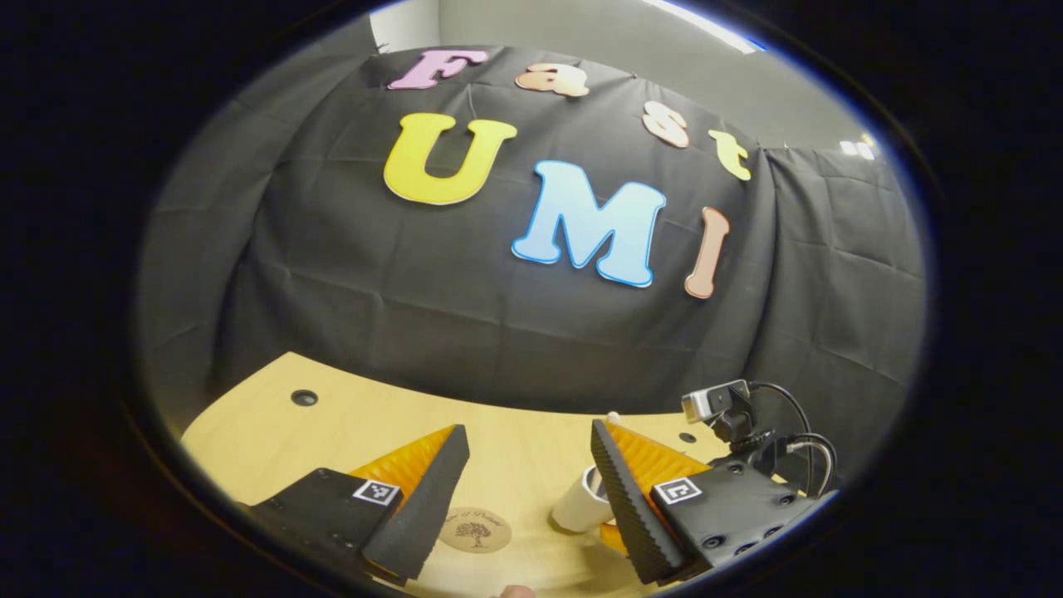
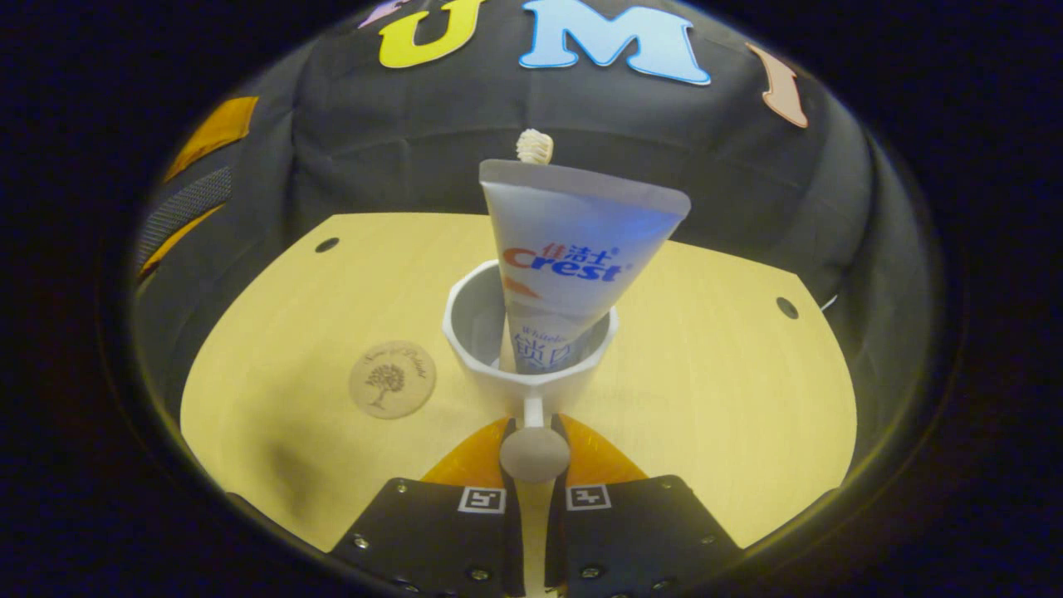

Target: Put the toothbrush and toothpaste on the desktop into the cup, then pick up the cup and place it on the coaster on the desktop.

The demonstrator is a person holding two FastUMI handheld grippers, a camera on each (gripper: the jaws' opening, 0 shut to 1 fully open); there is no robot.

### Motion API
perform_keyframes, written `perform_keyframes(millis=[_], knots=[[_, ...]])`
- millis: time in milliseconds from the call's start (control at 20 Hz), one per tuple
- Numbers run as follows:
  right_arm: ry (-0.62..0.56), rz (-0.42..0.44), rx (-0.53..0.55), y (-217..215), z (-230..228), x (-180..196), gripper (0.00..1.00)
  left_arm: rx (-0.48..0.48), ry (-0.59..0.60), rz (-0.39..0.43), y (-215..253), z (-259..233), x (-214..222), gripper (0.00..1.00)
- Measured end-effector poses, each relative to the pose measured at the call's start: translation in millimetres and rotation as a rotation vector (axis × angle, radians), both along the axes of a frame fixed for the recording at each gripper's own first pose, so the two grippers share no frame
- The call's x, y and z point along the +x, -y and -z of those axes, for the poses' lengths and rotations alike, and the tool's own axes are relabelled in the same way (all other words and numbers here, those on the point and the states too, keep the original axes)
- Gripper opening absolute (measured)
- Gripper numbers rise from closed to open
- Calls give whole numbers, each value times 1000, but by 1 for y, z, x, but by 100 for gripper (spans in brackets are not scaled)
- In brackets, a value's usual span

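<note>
Toothpaste (image 2: pixel 573 266), toothbrush (image 2: pixel 534 146) already in cup (image 2: pixel 498 378). Right tongs (image 2: pixel 534 440) clamped on cup handle (image 2: pixel 534 453); left tongs (image 1: pixel 527 490) wide, empty. Coaster (image 2: pixel 392 379) move left.

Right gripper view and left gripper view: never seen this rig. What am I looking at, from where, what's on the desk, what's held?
No robot arm here: a person carries a two-finger tool in each hand, and a fisheye camera rides on each, looking forward along its own fingers.

In the right gripper view, the right tool is shut on the handle of a white plastic cup. The cup stands on the light wooden desktop and holds a white toothpaste tube, upright, with the pale bristle head of a toothbrush peeking above it. A round wooden coaster with a tree print lies apart from the cup, to its left in that view.

In the left gripper view, the left tool is open and holds nothing; the same cup and coaster show beyond its fingers, and a small webcam on a stand sits at the desk's edge.

So both items are in the cup; it is not yet on the coaster.
</note>
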State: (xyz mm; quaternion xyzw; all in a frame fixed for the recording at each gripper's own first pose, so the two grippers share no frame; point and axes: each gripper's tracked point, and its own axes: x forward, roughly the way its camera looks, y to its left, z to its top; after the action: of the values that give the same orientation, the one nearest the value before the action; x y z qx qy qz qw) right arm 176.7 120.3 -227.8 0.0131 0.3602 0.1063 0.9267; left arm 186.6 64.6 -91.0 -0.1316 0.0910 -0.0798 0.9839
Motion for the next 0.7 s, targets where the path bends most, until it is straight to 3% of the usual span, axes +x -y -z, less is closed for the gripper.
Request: perform_keyframes(millis=[500, 550, 700], knots=[[-27, -140, 19, -91, -4, -1, 11, -12, -10, -90, -72, -1, -27, 95], [-27, -148, 12, -96, -3, -2, 11, -14, -11, -97, -79, 0, -29, 91], [-39, -158, 11, -102, -2, 0, 11, -12, -11, -117, -95, 2, -34, 95]])
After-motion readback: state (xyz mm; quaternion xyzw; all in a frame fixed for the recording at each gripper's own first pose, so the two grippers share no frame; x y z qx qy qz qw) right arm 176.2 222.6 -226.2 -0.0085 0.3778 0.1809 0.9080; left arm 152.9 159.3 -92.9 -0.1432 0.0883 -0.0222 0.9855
